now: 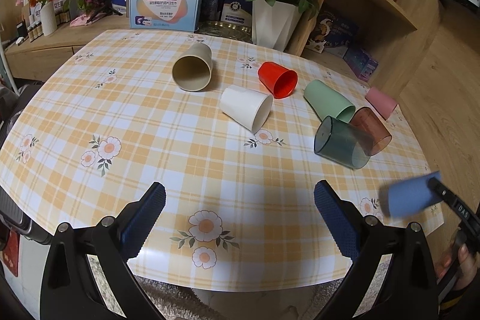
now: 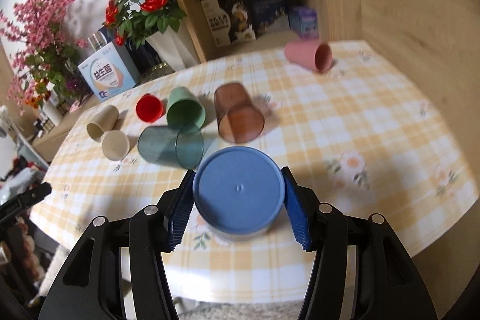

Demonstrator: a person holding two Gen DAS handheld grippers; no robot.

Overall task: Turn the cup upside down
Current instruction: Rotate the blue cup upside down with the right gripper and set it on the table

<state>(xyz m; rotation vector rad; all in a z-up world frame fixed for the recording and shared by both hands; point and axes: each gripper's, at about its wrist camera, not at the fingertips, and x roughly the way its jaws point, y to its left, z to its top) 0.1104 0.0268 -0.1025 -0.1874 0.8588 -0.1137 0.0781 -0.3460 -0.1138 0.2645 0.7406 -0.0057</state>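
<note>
From the left wrist view we see the checked tablecloth strewn with cups on their sides. Going left to right: a beige cup at about 11 o'clock, mouth toward us and nothing inside; a white cup just past centre; a red cup behind it, also holding nothing; a mint green cup at 2 o'clock; a smoky blue-green clear cup touching a clear brown cup; and a pink cup near the table's far right edge. Behind the table stand a printed box and a white vase of red roses.

Our left gripper hangs over the near edge with its fingers spread wide, nothing between them.

At 4 o'clock the blue cup appears blurred in the right tongs. In the right wrist view our right gripper has its pads pressed on both sides of that blue cup, whose closed bottom faces the camera, near the table's front edge. We cannot tell whether its mouth touches the cloth. The blue-green cup lies just beyond it at 11 o'clock, the brown one at 12
</note>
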